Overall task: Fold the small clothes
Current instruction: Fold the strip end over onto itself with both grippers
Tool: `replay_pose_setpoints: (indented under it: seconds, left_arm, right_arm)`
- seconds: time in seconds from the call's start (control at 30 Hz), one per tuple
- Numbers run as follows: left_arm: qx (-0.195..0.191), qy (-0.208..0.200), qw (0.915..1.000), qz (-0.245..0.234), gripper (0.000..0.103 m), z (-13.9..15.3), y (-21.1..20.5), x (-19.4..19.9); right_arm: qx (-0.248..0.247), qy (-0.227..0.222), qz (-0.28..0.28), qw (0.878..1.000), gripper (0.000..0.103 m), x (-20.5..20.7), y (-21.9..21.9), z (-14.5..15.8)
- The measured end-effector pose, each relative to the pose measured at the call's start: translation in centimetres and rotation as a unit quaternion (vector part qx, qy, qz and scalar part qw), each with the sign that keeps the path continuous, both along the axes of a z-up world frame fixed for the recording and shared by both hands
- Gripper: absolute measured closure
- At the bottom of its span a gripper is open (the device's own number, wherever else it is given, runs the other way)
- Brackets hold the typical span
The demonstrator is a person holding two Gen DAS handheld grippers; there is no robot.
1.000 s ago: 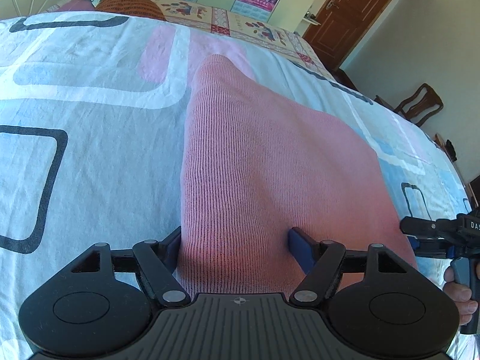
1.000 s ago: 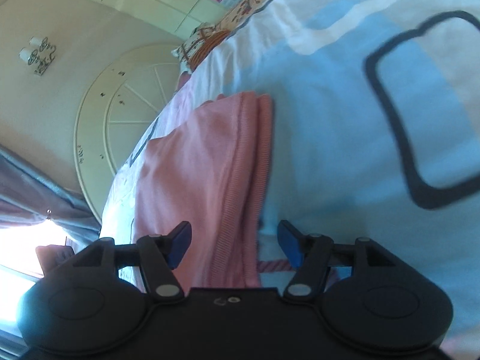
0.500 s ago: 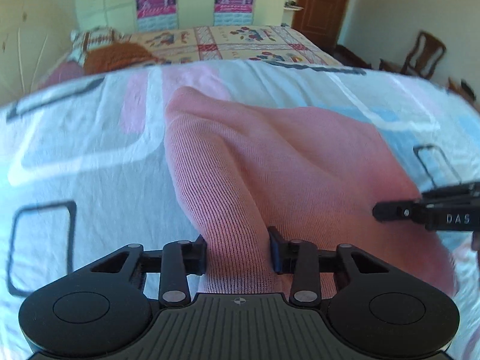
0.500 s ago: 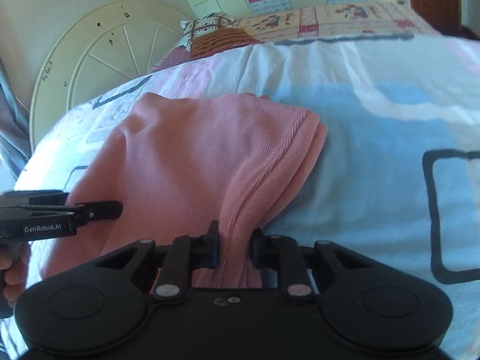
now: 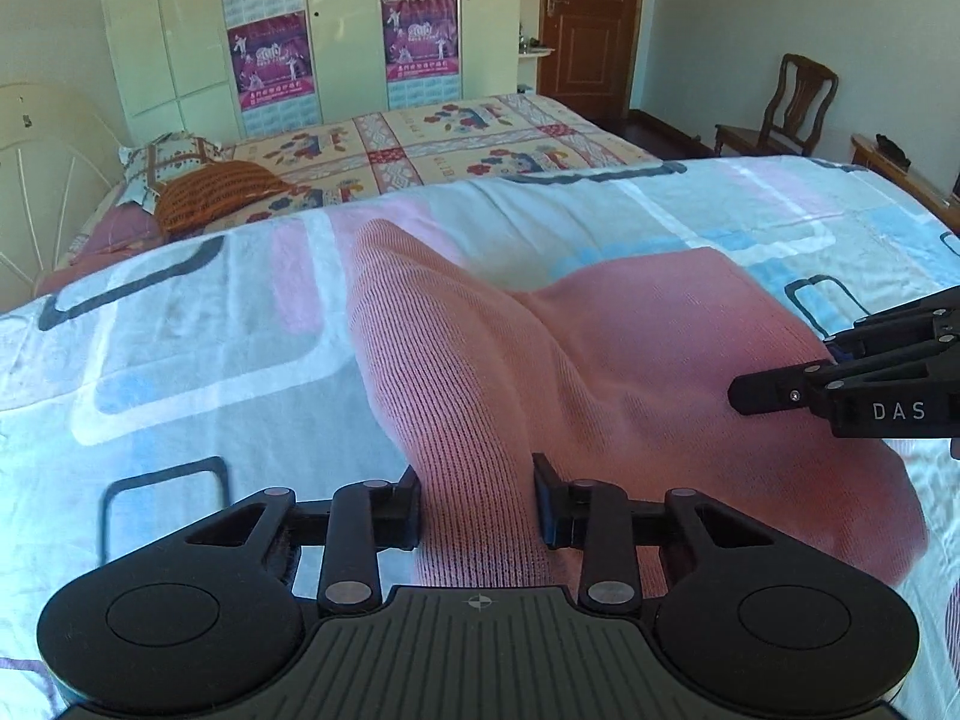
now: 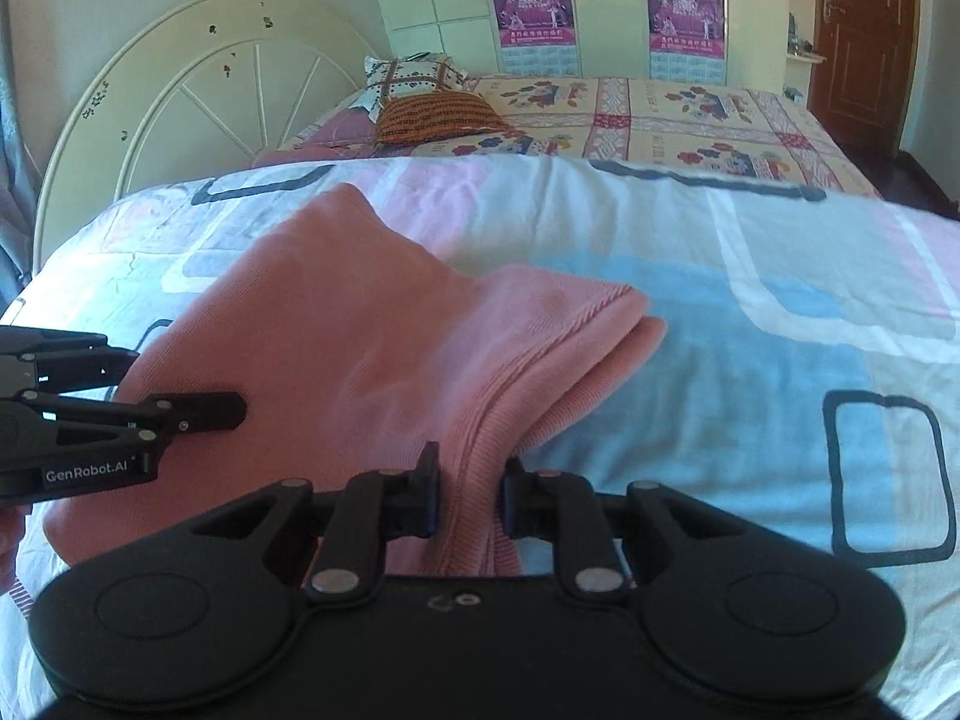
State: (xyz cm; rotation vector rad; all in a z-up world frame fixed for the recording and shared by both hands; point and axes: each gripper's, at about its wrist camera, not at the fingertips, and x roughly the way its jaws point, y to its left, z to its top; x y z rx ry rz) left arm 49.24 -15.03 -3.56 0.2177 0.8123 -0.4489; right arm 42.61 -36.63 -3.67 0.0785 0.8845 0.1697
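A pink knitted garment (image 5: pixel 630 360) lies on the patterned bed sheet (image 5: pixel 180 330), its near edge lifted. My left gripper (image 5: pixel 477 501) is shut on the near left part of the garment, with fabric bunched between the pads. My right gripper (image 6: pixel 471 495) is shut on the garment's (image 6: pixel 372 360) near right ribbed edge. The far right corner (image 6: pixel 624 312) lies folded in layers on the sheet. Each gripper shows at the side of the other's view: the right gripper (image 5: pixel 840 384) and the left gripper (image 6: pixel 120 414).
The sheet (image 6: pixel 780 330) spreads to the right and far side. Behind are a second bed with a floral cover (image 5: pixel 480 138), pillows (image 6: pixel 432 102), a cream round headboard (image 6: pixel 198 96), a wardrobe, a brown door (image 5: pixel 588 24) and a wooden chair (image 5: pixel 792 102).
Both grippers closed on the garment's near edge and lifted it. Both views tilted up and levelled, so the room behind now shows.
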Motion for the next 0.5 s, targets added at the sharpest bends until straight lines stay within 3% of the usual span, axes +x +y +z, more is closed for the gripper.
replay_pose_setpoints:
  seconds: [0.23,0.5]
  left_arm:
    - [0.0,-0.01,0.9994,0.033,0.07,0.8,9.3,-0.2]
    - [0.003,-0.005,0.9956,0.094,0.07,-0.4,21.5,-1.0]
  right_arm:
    - [-0.005,-0.011,0.035,0.999,0.086,1.4,8.2,1.2]
    - [-0.005,-0.008,0.096,0.995,0.086,3.0,19.4,0.1]
